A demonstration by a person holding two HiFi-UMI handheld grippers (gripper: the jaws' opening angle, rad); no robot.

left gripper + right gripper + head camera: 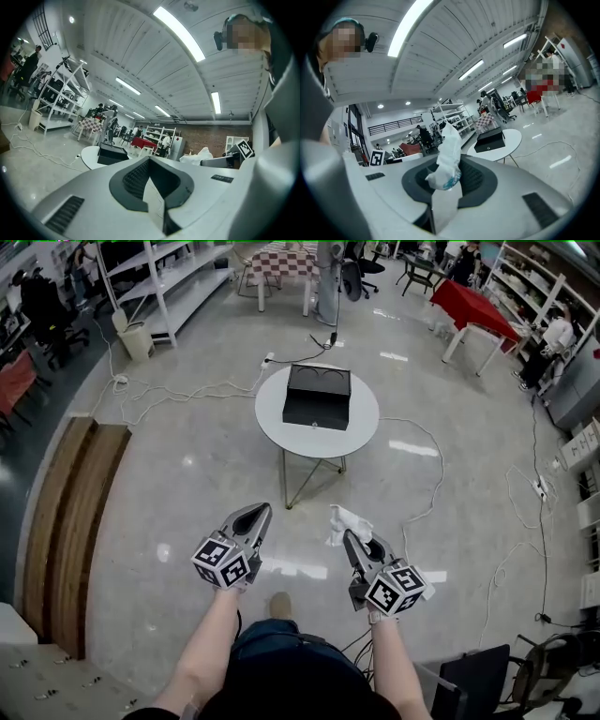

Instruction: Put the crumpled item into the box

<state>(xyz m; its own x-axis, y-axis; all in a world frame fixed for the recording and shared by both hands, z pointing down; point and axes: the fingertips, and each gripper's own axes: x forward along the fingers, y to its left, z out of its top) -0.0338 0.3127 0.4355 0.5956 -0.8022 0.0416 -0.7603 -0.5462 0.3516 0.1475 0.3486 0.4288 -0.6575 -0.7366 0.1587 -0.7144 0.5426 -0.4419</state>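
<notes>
One relation governs my next move: the box (317, 397) lies straight ahead of me and well apart from both hands, on the round white bench (272, 425). From my right tongs (345, 534) it sits forward and a little to the left. From my left tongs (263, 513) it sits forward and a little to the right, so neither hand is clearly nearer. The box's long side runs across my line of approach, and from here I judge that its top is open, though I cannot see far into it.

My right tongs are clenched partway on the crumpled item (346, 520), a white wad gripped near the tips. Its loose end stands up and forward out of the tongs, roughly along their line and pointing toward the box. In the right gripper view the wad (448, 154) rises between the pads, with the box (489, 139) beyond it.

My left tongs (149, 161) are drawn together at the tips and carry nothing. I judge the whole carry to the box is yet to do.
</notes>
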